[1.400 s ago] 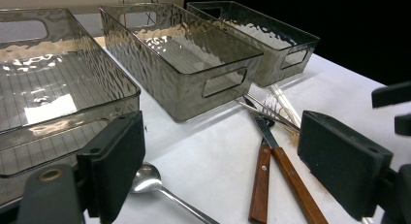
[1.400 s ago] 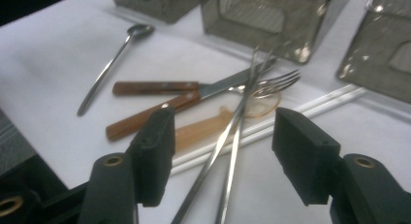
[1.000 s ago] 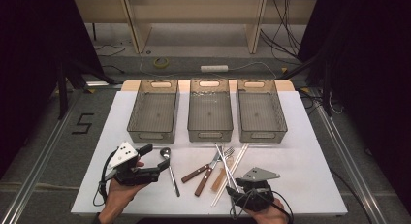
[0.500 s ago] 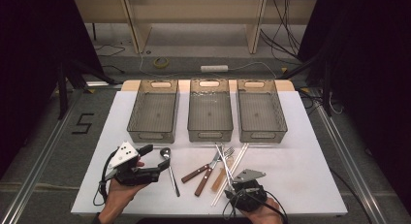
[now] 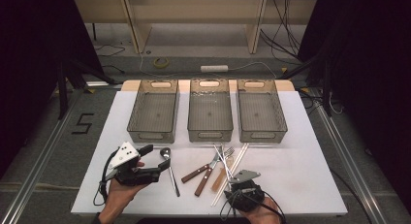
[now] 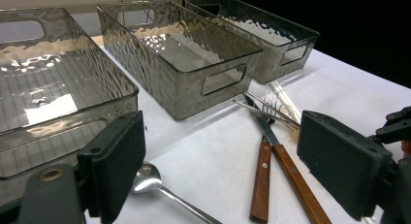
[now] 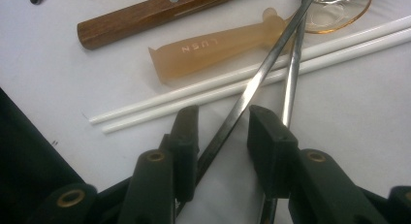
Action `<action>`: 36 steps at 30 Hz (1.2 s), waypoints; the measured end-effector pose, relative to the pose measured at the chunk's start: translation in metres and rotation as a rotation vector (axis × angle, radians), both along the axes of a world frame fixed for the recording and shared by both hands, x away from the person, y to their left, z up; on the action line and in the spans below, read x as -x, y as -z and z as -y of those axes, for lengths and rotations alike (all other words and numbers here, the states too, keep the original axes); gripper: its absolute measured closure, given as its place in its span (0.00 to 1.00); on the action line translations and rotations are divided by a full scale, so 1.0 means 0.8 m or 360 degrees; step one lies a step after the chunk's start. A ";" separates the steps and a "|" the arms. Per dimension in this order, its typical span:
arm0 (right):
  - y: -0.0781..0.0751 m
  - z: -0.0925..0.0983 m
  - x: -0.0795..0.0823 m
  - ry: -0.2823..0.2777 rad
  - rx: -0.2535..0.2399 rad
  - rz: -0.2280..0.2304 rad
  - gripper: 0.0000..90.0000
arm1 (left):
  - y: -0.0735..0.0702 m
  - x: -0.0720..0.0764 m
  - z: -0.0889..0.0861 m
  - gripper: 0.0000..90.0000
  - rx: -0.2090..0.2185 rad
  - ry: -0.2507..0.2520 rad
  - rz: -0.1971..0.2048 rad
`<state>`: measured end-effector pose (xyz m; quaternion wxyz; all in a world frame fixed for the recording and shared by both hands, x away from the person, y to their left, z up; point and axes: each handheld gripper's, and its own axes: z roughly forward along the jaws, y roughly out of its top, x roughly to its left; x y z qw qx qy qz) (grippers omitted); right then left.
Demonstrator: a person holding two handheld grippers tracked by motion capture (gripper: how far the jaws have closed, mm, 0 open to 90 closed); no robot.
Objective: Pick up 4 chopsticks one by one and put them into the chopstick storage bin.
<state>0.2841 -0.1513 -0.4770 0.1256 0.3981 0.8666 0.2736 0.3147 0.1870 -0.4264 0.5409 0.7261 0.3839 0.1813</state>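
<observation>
Down at the near edge, the right gripper (image 5: 236, 181) sits low over the cutlery pile, its jaws a little apart with one metal chopstick (image 7: 252, 88) running between them — not clamped, as far as the right gripper view tells. A second metal chopstick (image 7: 291, 83) passes under the right-hand jaw, and both cross a pair of white chopsticks (image 7: 232, 90) and an amber plastic spoon (image 7: 218, 47). Off to the left, the left gripper (image 5: 150, 161) is held with its jaws wide apart, nothing in them, just beside a steel spoon (image 5: 169, 169). Between the two grippers lie a wooden-handled knife (image 5: 206, 178) and fork (image 5: 201, 169). Farther back — three empty grey bins (image 5: 210, 112) in a row.
</observation>
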 end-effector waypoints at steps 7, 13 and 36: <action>0.000 -0.003 0.001 0.0003 0.0025 0.0021 0.75 | 0.000 0.000 0.000 0.19 -0.0001 -0.0001 0.0000; 0.000 -0.004 0.002 0.0013 0.0031 0.0017 0.75 | 0.000 -0.001 0.001 0.19 -0.0005 -0.0003 0.0002; -0.007 -0.006 -0.012 0.0056 0.0062 -0.0116 0.81 | 0.000 -0.001 0.000 0.19 -0.0006 -0.0005 -0.0001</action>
